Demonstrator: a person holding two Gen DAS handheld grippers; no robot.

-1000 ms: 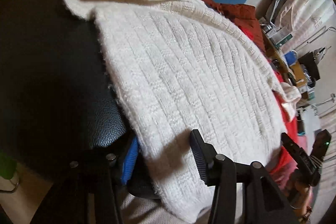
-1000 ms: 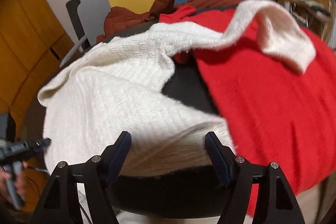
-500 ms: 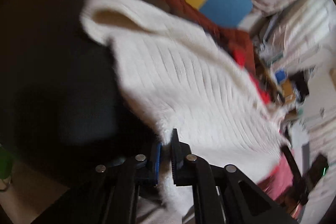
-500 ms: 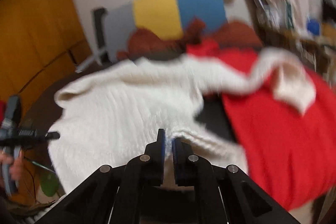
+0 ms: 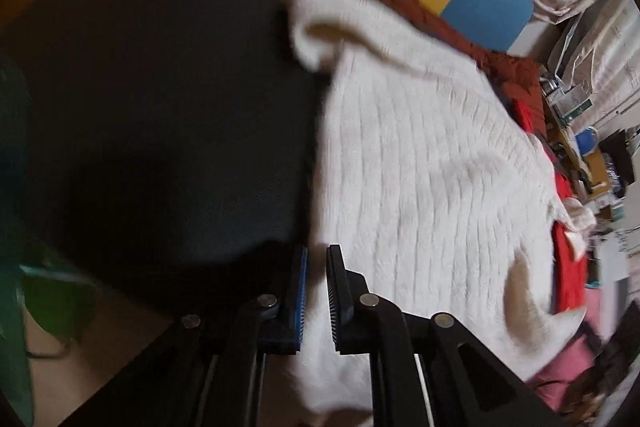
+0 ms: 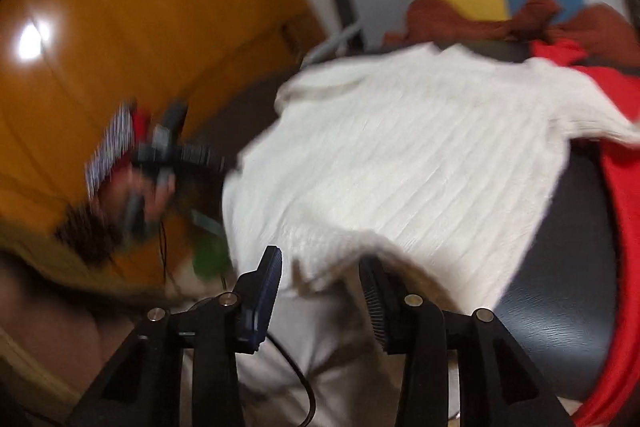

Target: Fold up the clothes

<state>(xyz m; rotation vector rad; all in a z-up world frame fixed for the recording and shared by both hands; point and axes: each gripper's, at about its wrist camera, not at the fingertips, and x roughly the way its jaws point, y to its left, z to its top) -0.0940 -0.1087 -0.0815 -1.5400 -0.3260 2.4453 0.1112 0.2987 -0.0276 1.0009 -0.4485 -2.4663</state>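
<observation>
Left gripper (image 5: 316,291) pinches cream ribbed knit sweater's (image 5: 432,163) near hem; right gripper (image 6: 320,291), jaws just opening, straddles hem w/o pressing.

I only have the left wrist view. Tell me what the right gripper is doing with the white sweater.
Observer: The right gripper is open. Its jaws have just been opening, and the hem of the white sweater hangs loose between them, not pinched.
Operator: Report what lies past the sweater on that side.
Observer: A strip of bare black seat separates the sweater from the red garment.
</observation>
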